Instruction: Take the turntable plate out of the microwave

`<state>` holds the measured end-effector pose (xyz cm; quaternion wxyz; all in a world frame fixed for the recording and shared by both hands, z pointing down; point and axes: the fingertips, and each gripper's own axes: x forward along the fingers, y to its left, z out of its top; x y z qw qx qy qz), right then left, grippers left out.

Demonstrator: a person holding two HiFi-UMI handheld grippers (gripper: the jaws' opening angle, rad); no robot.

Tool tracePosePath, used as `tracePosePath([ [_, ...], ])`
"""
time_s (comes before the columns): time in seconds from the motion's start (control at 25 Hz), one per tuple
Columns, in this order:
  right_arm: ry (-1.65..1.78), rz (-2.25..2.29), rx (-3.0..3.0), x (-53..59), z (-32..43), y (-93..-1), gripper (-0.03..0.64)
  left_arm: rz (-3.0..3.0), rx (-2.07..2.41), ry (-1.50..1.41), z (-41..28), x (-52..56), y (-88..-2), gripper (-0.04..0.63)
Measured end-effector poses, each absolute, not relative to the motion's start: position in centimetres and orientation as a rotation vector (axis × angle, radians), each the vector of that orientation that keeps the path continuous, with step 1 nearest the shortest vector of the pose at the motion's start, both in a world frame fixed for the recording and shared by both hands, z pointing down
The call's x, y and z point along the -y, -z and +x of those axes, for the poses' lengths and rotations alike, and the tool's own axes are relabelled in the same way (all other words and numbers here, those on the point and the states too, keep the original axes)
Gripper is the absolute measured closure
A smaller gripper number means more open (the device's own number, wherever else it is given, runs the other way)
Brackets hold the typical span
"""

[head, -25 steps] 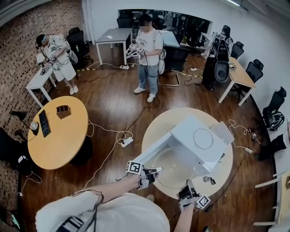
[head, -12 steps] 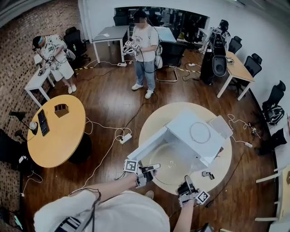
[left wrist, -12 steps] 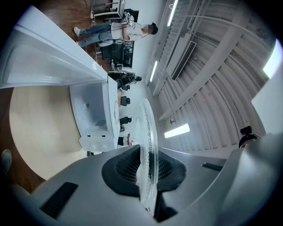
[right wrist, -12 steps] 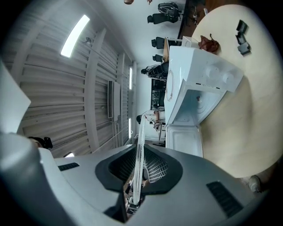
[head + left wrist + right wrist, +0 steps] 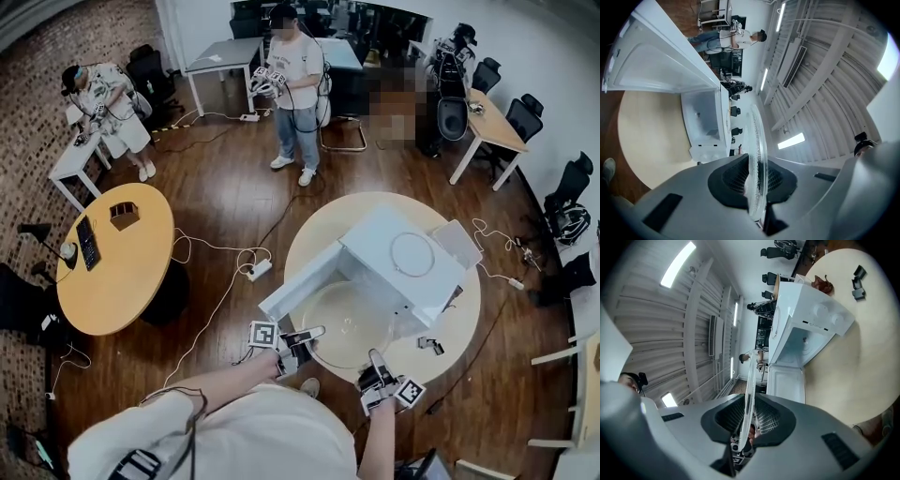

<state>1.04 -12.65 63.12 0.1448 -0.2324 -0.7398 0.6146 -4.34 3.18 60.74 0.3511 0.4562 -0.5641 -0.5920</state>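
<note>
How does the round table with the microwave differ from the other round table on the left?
The near table is pale cream; the left table is darker orange-brown. The near one bears a white microwave with its door open; the left one bears a keyboard and a small box. The person holding the glass plate stands at the near one; nobody stands at the left one. Both are round.

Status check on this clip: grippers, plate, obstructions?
Left gripper, right gripper: both shut on turntable plate rim. Plate level, in front of open microwave. Door open aside, not in the way.
</note>
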Motion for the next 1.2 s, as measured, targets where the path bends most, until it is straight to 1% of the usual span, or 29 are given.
tracePosePath([
  [0.36,-1.698,-0.634,2.088,12.9,0.8,-65.3,0.568,1.155,1.483,1.525,-4.1,-3.2,-62.1,0.563],
  [0.8,-1.782,-0.631,2.042,14.4,0.5,-66.0,0.568,1.147,1.462,1.529,-3.1,-3.4,-63.2,0.563],
  [1.2,-1.672,-0.688,1.976,14.9,1.0,-68.8,0.568,1.148,1.436,1.470,-1.2,-3.6,-65.6,0.563],
])
